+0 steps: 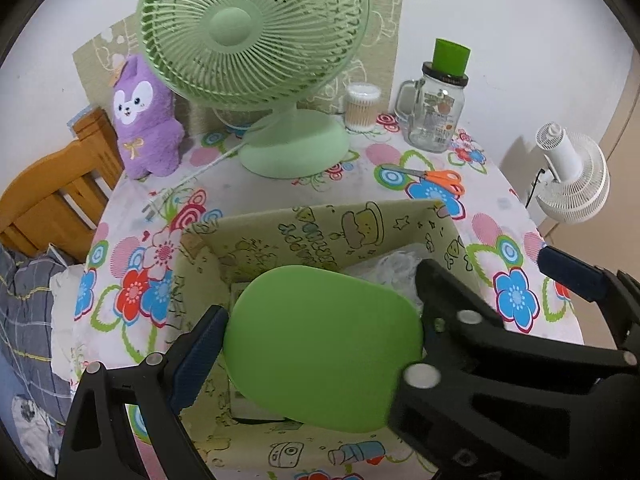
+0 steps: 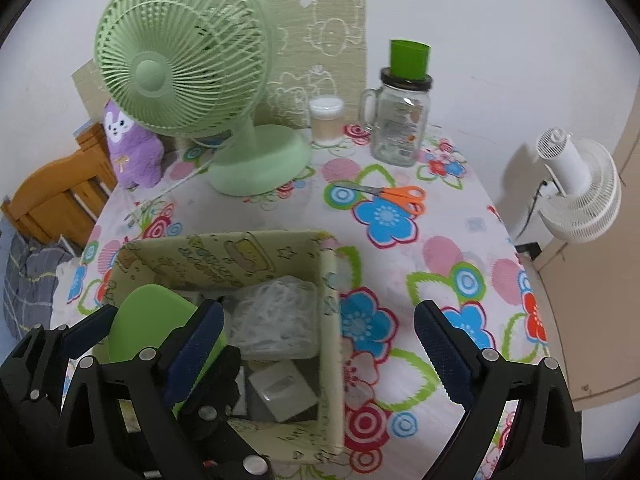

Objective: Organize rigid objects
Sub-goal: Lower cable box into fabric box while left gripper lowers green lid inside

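A flat, rounded green plastic piece [image 1: 320, 344] hangs over the open patterned storage box [image 1: 320, 224]. My left gripper [image 1: 320, 300] is shut on it, its pads pressing the left and right edges. In the right wrist view the green piece [image 2: 148, 328] sits at the box's left side. My right gripper [image 2: 320, 344] stands open with nothing between its fingers, spanning the right wall of the box [image 2: 330, 300]. Inside the box lie a crumpled clear plastic bag [image 2: 272, 320] and a white flat item [image 2: 280, 392].
On the floral tablecloth behind the box stand a green desk fan [image 1: 256, 40], a purple plush toy [image 1: 144, 120], a cotton swab tub [image 1: 362, 108] and a glass mug jar [image 1: 436, 116] topped by a green cup. Orange-handled scissors [image 2: 384, 196] lie beyond the box. A white fan [image 2: 576, 192] stands off the table's right edge.
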`<action>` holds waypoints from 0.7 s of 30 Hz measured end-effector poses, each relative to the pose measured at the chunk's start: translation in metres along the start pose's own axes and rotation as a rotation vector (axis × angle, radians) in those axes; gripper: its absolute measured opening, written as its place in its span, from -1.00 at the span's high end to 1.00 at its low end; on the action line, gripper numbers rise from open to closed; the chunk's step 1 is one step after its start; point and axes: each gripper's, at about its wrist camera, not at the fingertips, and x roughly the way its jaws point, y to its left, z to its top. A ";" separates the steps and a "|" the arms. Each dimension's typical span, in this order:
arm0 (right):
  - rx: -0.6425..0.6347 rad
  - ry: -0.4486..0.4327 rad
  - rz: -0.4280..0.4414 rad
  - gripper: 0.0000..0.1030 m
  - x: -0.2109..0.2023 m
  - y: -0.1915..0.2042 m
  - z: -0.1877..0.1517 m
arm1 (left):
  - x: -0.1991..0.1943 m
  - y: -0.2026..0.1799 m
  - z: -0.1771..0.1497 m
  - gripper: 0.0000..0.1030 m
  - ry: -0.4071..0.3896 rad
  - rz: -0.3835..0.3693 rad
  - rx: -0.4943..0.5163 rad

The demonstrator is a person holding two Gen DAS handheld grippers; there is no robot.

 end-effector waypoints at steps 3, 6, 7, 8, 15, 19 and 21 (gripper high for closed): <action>0.012 0.010 -0.020 -0.90 0.002 -0.004 -0.003 | 0.005 -0.004 -0.001 -0.88 0.014 -0.013 0.005; 0.017 0.020 -0.030 -0.90 0.006 -0.007 -0.005 | 0.010 -0.005 -0.003 -0.88 0.032 -0.019 0.006; 0.017 0.023 -0.032 -0.90 0.007 -0.007 -0.006 | 0.012 -0.005 -0.004 -0.88 0.039 -0.020 0.005; 0.016 0.026 -0.033 -0.90 0.008 -0.007 -0.006 | 0.014 -0.005 -0.004 -0.88 0.045 -0.021 0.003; 0.010 0.043 -0.039 -0.90 0.016 -0.002 -0.007 | 0.026 0.000 -0.006 -0.88 0.080 -0.014 -0.008; 0.005 0.052 -0.041 -0.90 0.020 0.000 -0.009 | 0.033 0.004 -0.007 -0.88 0.098 -0.006 -0.017; 0.000 0.059 -0.042 -0.90 0.023 0.002 -0.010 | 0.036 0.006 -0.008 -0.88 0.105 -0.003 -0.019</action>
